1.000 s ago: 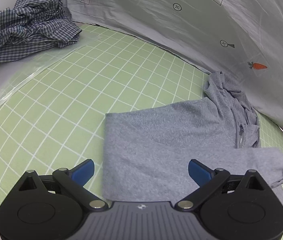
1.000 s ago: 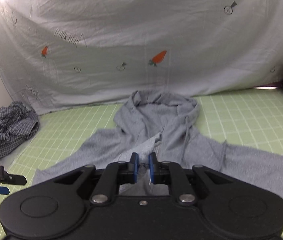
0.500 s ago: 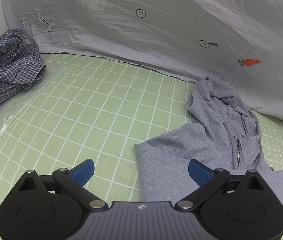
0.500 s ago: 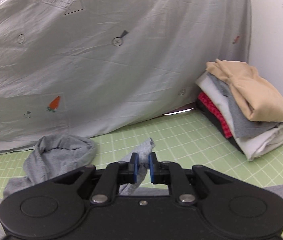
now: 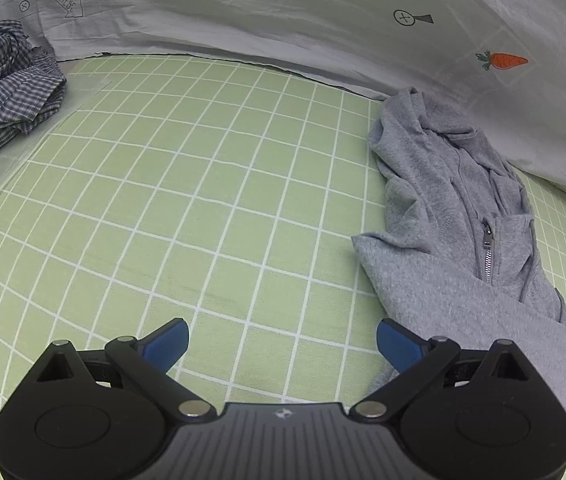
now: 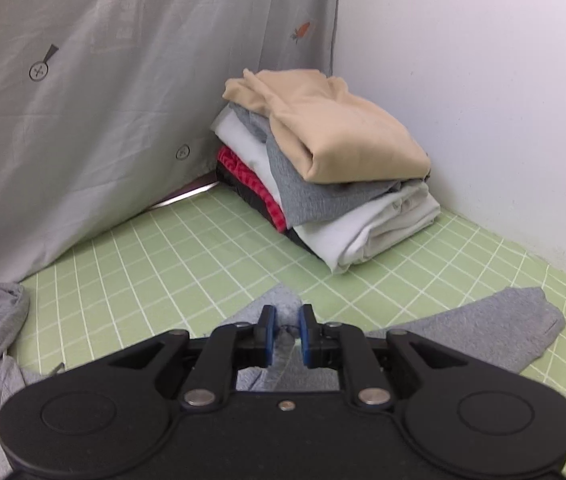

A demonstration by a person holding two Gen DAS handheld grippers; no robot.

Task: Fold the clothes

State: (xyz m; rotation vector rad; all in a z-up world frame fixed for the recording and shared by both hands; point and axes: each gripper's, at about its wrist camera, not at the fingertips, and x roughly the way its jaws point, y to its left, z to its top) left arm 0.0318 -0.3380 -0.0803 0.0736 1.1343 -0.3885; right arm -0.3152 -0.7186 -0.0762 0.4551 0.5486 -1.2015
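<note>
Your right gripper (image 6: 285,334) pinches the soft grey zip hoodie (image 5: 455,232); your left gripper (image 5: 283,344) hangs spread, empty. It is limp, so take hems.

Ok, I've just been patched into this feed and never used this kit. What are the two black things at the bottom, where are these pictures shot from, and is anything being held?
The black shapes are handheld tongs, one in each of a person's hands, not robot arms. Each carries a fisheye camera looking forward along its blue-tipped fingers, so each picture is one tool's own view.

The left tongs are open and empty above a green grid mat. A grey zip hoodie lies to their right, and a crumpled checked shirt sits at far left.

The right tongs are closed on a fold of the hoodie fabric. Beyond them, in the corner, is a stack of folded clothes topped by a tan piece. A grey printed sheet hangs behind the mat.
</note>
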